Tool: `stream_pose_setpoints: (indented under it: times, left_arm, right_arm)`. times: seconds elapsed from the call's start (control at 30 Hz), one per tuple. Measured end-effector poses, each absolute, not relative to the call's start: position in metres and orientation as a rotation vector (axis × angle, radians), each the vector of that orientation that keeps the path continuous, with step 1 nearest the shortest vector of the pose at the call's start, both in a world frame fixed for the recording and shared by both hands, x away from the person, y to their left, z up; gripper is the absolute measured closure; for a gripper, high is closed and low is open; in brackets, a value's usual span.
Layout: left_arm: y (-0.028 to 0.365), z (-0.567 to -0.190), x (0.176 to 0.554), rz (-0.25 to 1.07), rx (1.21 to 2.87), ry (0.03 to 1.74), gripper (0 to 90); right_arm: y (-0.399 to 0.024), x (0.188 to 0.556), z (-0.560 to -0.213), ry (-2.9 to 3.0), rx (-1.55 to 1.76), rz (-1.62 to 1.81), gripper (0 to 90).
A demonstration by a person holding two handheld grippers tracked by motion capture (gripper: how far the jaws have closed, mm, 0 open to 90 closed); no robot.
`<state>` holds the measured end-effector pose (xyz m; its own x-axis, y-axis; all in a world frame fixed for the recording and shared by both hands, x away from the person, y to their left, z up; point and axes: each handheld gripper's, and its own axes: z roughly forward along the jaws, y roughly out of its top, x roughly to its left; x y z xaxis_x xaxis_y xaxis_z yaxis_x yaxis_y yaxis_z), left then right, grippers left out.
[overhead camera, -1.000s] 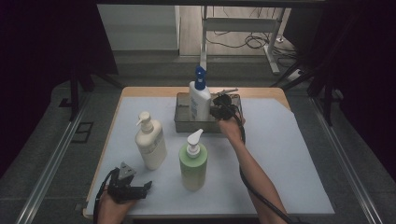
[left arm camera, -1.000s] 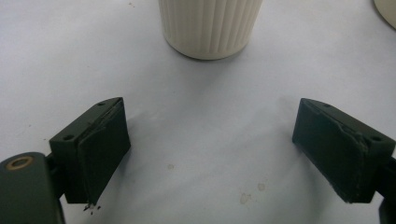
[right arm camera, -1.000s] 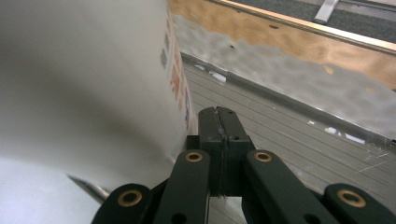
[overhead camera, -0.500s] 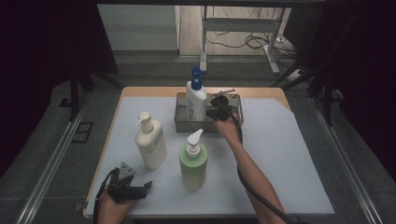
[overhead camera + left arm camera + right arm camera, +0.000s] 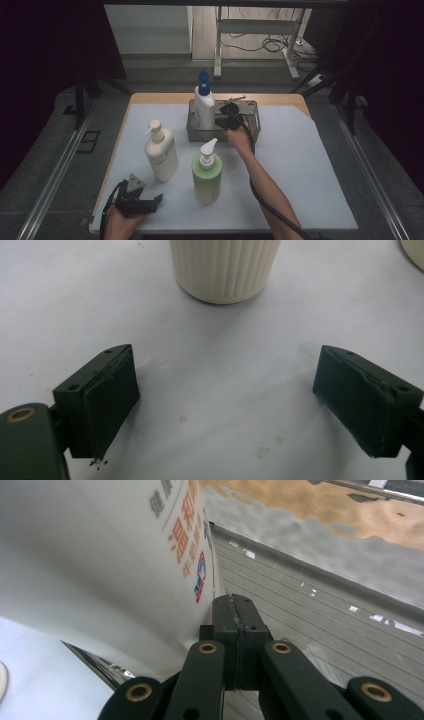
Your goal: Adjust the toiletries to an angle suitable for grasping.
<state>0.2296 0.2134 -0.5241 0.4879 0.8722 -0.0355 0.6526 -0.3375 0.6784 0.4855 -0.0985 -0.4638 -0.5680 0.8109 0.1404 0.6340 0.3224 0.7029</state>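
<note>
Right gripper [image 5: 221, 120] at the metal tray [image 5: 250, 131] by the tabletop's far edge, jaws clenched pad to pad on nothing, tips against the side of the white bottle with the blue cap [image 5: 204, 106]; bottle upright in the tray's left part. Left gripper [image 5: 150, 202] released, jaws wide apart, low over the white sheet [image 5: 310, 170] near the near left corner, aimed at the cream pump bottle [image 5: 161, 152]. Green pump bottle [image 5: 206, 172] upright just beside it, toward the middle.

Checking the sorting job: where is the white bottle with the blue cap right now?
In the high view the blue-capped bottle stands upright in the left part of the metal tray at the table's far edge, beside the right gripper.
</note>
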Motion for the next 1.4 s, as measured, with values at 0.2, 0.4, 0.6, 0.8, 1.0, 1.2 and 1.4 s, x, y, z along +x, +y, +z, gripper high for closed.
stream_pose_setpoints:
  times: [0.2,0.4,0.6,0.8,1.0,1.2,1.4]
  left_arm:
    - [0.213,-0.524,0.230,0.447,2.100,1.251,10.4]
    - [0.213,-0.524,0.230,0.446,2.099,1.251,10.4]
    - [0.213,-0.524,0.230,0.446,2.099,1.251,10.4]
    - [0.213,-0.524,0.230,0.446,2.098,1.252,10.4]
    - [0.213,-0.524,0.230,0.446,2.098,1.252,10.4]
    - [0.213,-0.524,0.230,0.446,2.098,1.252,10.4]
    - [0.213,-0.524,0.230,0.446,2.099,1.252,10.4]
  right_arm:
    - [-0.092,0.485,-0.464,2.369,1.304,1.096,89.4]
    - [-0.084,0.484,-0.464,2.371,1.300,1.107,89.3]
    - [-0.077,0.483,-0.465,2.383,1.288,1.114,89.4]
    - [-0.072,0.481,-0.465,2.399,1.271,1.126,89.4]
    - [-0.068,0.478,-0.463,2.411,1.241,1.133,89.4]
    - [-0.068,0.477,-0.463,2.413,1.250,1.143,89.5]
    - [-0.068,0.474,-0.463,2.420,1.238,1.137,89.5]
